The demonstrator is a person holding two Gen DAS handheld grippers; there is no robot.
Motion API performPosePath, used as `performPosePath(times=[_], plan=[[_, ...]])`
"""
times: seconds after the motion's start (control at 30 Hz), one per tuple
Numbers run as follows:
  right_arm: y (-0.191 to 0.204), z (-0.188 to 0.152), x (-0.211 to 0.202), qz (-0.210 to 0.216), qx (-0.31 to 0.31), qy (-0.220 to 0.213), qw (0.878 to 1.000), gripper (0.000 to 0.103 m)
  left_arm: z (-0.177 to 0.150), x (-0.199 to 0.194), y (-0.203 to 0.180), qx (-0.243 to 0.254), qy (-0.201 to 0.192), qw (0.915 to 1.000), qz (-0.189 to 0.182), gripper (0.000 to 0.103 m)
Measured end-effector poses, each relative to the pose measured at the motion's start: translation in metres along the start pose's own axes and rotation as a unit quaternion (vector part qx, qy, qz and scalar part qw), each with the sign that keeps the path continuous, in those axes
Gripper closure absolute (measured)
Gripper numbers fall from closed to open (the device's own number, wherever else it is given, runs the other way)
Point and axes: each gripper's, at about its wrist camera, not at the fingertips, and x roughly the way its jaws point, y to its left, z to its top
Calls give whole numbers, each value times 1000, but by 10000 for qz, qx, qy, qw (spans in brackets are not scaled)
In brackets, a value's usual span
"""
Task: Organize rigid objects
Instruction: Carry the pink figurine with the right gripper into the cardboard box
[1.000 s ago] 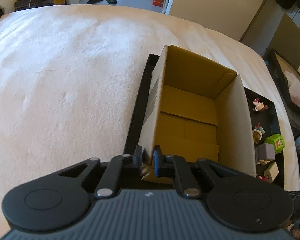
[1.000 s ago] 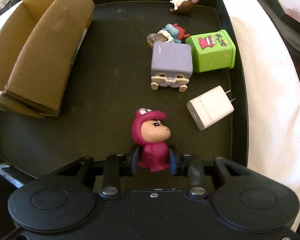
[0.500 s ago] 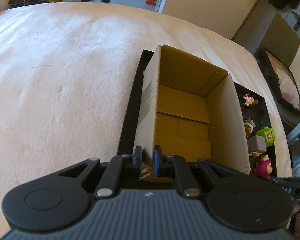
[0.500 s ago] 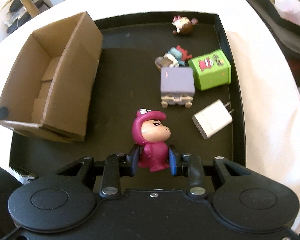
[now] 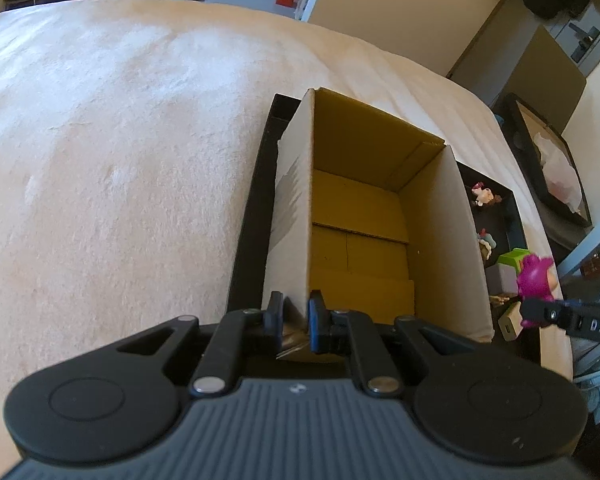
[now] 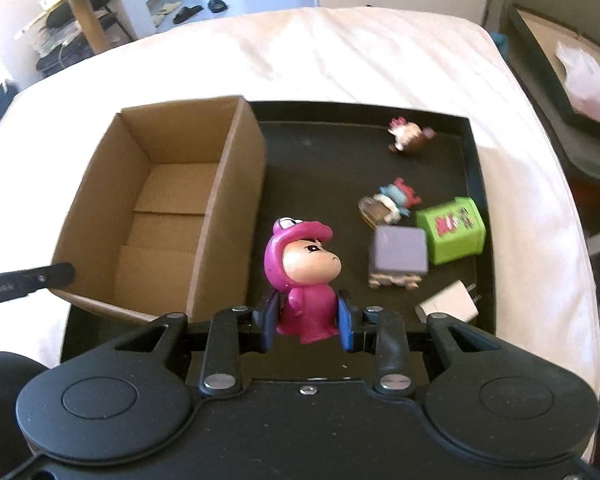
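Right hand-held gripper (image 6: pixel 307 320) clamps the pink figurine (image 6: pixel 303 276) by its torso, rigid, light, probably slick plastic; left hand-held gripper (image 5: pixel 295 321) pinches the cardboard box (image 5: pixel 364 216) corner just ahead.

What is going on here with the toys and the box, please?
A person works two handheld grippers. The left gripper is shut on a corner of the empty brown cardboard box, steadying it in the black tray. The right gripper is shut on a pink hooded toy figure, held above the tray beside the box.
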Motion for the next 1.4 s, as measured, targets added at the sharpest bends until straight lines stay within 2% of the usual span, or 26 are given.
performPosePath(times=[0.3, 0.63, 0.87, 1.1, 1.23, 1.3, 1.37, 1.4], plan=[[29, 19, -5, 96, -261, -227, 9994, 73, 2, 0, 10, -249, 37, 9995, -180, 91], [70, 36, -4, 356, -563, -217, 9975, 73, -1, 3, 8, -124, 1, 9999, -88, 91], [106, 41, 14, 508, -910, -71, 9945, 73, -3, 6, 2, 112, -76, 9999, 28, 91], [131, 39, 38, 525, -1289, 56, 9903, 73, -3, 6, 9, 11, -70, 9999, -108, 91], [137, 40, 44, 543, -1483, -38, 9874, 72, -4, 6, 9, -4, -101, 9999, -137, 91], [140, 41, 44, 597, -1601, -228, 9850, 70, -4, 6, 9, -27, -104, 9998, -138, 91], [144, 40, 43, 492, -1798, -361, 9818, 55, -4, 6, 9, -51, -95, 9998, -144, 91], [144, 39, 43, 452, -1832, -380, 9813, 53, -4, 6, 9, -52, -93, 9998, -145, 91]])
